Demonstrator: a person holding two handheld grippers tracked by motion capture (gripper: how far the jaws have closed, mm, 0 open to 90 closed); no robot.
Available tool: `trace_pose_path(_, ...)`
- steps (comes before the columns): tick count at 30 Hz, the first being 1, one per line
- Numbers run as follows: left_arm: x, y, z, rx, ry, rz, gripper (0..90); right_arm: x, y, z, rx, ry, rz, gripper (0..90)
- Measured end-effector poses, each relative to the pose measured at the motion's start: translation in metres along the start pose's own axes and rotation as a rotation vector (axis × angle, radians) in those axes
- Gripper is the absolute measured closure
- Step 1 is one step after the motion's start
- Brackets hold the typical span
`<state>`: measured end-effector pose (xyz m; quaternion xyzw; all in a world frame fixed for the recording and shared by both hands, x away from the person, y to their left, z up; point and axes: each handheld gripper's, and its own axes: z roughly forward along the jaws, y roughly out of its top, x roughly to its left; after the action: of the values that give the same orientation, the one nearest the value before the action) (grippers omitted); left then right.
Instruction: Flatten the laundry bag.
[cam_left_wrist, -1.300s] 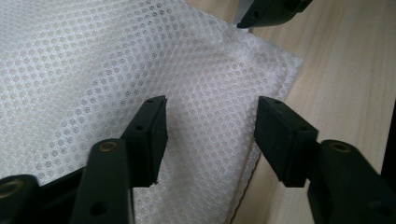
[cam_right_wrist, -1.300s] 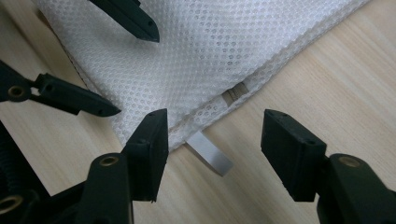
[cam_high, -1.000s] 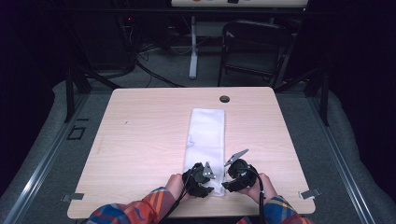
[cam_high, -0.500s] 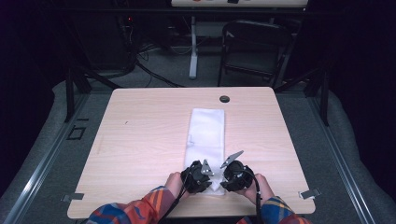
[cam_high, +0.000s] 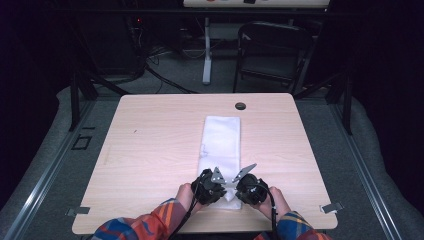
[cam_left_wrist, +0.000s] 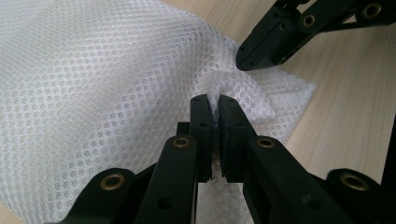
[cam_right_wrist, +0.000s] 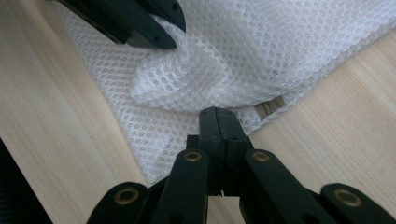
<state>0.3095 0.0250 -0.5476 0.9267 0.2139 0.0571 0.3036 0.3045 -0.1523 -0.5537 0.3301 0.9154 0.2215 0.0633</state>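
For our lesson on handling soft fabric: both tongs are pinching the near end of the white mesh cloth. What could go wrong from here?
1. The left tongs hold only a thin pinched fold of the mesh cloth, so it may slip out when lifted.
2. The right tongs grip right at the edge, so the mesh could pull free or snag there.
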Motion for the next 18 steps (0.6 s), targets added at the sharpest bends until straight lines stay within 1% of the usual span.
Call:
trace_pose_path(1, 0.000, 0.000, 0.000, 0.000, 0.000, 0.000, 85.6, 0.000, 0.000, 0.000, 0.000, 0.000, 0.000, 90.0)
trace_pose_path(2, 0.001, 0.001, -0.002, -0.012, 0.005, -0.008, 85.7, -0.002, 0.000, -0.001, 0.021, 0.007, -0.015, 90.0)
trace_pose_path(3, 0.001, 0.001, -0.003, -0.014, 0.008, -0.008, 85.7, -0.003, 0.000, -0.001, 0.019, 0.011, -0.011, 90.0)
trace_pose_path(4, 0.001, 0.001, -0.005, -0.015, 0.018, -0.008, 85.7, -0.002, -0.001, 0.000, 0.000, 0.010, 0.008, 90.0)
trace_pose_path(5, 0.001, 0.001, -0.005, -0.015, 0.018, -0.008, 85.7, -0.003, 0.000, -0.001, 0.013, 0.010, -0.005, 90.0)
trace_pose_path(6, 0.002, 0.001, -0.007, -0.019, 0.023, -0.010, 85.7, -0.003, 0.000, -0.001, 0.015, 0.013, -0.010, 90.0)
trace_pose_path(9, 0.003, 0.001, -0.012, -0.026, 0.033, -0.013, 85.7, -0.002, -0.001, -0.001, 0.013, 0.007, -0.014, 90.0)
trace_pose_path(11, 0.006, 0.000, -0.015, -0.039, 0.025, -0.017, 85.7, -0.003, -0.001, -0.001, 0.012, 0.008, -0.016, 90.0)
trace_pose_path(12, 0.007, 0.000, -0.017, -0.046, 0.024, -0.027, 85.6, -0.003, -0.001, -0.001, 0.021, 0.004, -0.018, 90.0)
trace_pose_path(14, 0.009, -0.001, -0.020, -0.050, 0.032, -0.035, 85.6, -0.003, -0.001, 0.000, 0.011, 0.008, -0.021, 90.0)
trace_pose_path(18, 0.013, -0.003, -0.026, -0.060, 0.037, -0.045, 85.7, -0.003, -0.001, -0.001, 0.015, 0.004, -0.026, 90.0)
